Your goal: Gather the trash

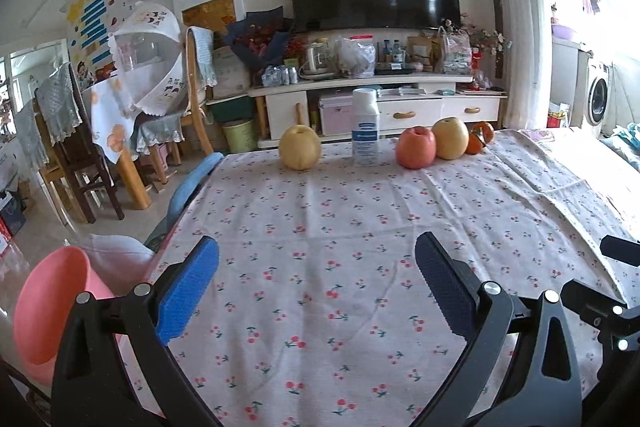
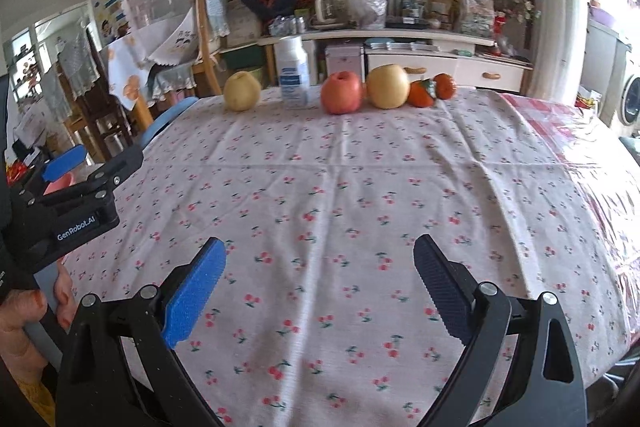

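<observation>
- Trash is not plainly marked on the table; by my reading the likeliest piece is the white bottle (image 1: pixel 365 127), upright at the far edge of the cherry-print tablecloth (image 1: pixel 320 211), well away from both grippers.
- Pink bin (image 1: pixel 48 307), probably where the trash goes, sits off the near left corner of the table, just beside the left gripper (image 1: pixel 316 243). This gripper's jaws are spread wide with nothing between them.
- Left pear (image 1: pixel 300 147) stands near the bottle's left side, apart from it.
- The bottle looks like light, stiff plastic with a smooth label, so it could slip or tip. Judged from here, a grip across the straight body below the cap suits it best.
- Apple (image 1: pixel 416 147) and second pear (image 1: pixel 451 138) touch each other to the right of the bottle. The tangerines (image 1: pixel 478 138) lie beyond them, and one may carry loose peel, too small to tell.
- Right gripper (image 2: pixel 320 243) is likewise wide open and empty, hovering over the bare near part of the cloth.
- Only the left wrist view shows the bin whole; the right wrist view gives a pink sliver behind the left gripper.
- Only the right wrist view shows the person's left hand (image 2: pixel 24 307) on the handle, the tangerines as two separate fruits, and a red checked cover (image 2: pixel 560 131) under plastic at the table's right.
</observation>
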`<state>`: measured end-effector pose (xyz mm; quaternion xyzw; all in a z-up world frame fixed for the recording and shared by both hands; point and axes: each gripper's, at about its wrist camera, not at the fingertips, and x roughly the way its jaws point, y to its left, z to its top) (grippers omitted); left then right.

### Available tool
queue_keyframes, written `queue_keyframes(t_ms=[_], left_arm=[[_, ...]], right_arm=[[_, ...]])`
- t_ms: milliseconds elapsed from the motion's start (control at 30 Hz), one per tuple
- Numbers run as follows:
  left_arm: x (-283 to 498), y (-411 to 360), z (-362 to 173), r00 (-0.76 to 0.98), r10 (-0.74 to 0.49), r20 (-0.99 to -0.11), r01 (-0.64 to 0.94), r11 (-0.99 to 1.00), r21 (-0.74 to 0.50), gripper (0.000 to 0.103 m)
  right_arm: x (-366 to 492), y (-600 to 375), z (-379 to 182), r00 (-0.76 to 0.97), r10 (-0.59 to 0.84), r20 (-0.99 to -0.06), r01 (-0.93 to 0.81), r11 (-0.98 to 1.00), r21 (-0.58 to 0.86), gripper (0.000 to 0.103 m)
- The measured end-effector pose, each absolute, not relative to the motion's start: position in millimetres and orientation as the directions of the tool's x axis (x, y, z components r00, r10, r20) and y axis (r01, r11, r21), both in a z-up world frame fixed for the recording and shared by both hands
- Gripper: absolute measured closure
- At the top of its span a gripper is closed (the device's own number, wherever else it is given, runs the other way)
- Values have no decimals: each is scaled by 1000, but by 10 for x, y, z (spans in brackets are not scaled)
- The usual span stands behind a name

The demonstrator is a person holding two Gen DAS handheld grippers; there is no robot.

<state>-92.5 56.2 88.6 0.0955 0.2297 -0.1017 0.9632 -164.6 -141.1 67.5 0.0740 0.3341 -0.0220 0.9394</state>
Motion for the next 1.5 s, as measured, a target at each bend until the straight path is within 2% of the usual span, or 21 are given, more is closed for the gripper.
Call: queue_keyframes(t_ms=[600, 867, 1233, 1500], left_arm=[[-1165, 225, 874, 862, -209, -462, 289, 951, 108, 4], [-1385, 204, 903, 857, -251, -451, 321, 943, 85, 4], [-1570, 300, 876, 849, -279, -448, 328, 944, 34, 4], [-1551, 258, 798, 848, -255, -464, 317, 947, 58, 4]], right_arm=[[-2060, -1679, 698, 802, -162, -575, 209, 978, 16, 9], [-2292, -1668, 791, 839, -238, -489, 261, 965, -22, 9], [-2514, -1709, 867, 871, -287, -399, 303, 953, -24, 8], [-2488, -1666, 829, 879, -276, -388, 285, 958, -37, 8]])
